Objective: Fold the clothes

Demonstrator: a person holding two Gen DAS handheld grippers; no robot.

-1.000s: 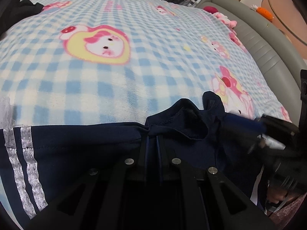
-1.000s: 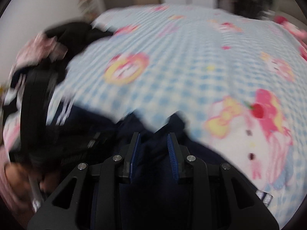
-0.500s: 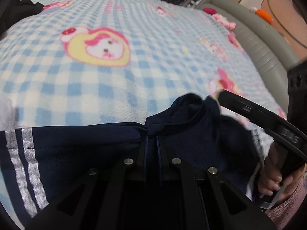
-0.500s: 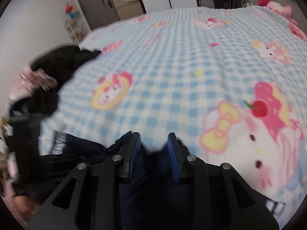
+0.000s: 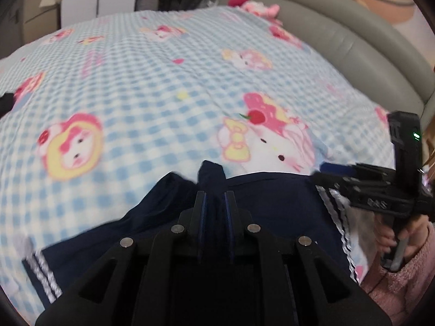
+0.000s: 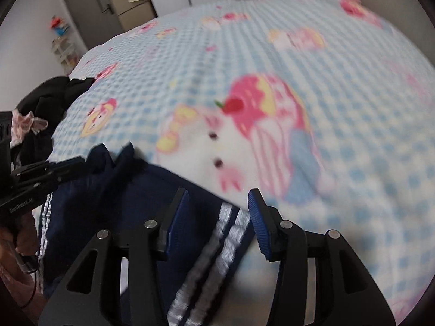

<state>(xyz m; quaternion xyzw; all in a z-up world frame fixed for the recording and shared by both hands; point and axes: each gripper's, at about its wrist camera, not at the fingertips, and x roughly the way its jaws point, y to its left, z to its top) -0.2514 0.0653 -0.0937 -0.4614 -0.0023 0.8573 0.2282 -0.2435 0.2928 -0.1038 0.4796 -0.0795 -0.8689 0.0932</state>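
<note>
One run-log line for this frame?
garment: navy garment on checked blanket | left tongs: opening, fabric between | right tongs: opening, over striped edge

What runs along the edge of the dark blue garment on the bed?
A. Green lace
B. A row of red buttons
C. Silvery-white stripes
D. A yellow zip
C: two silvery-white stripes run side by side along the edge of the navy garment, plain in the right wrist view between the open fingers.
</note>
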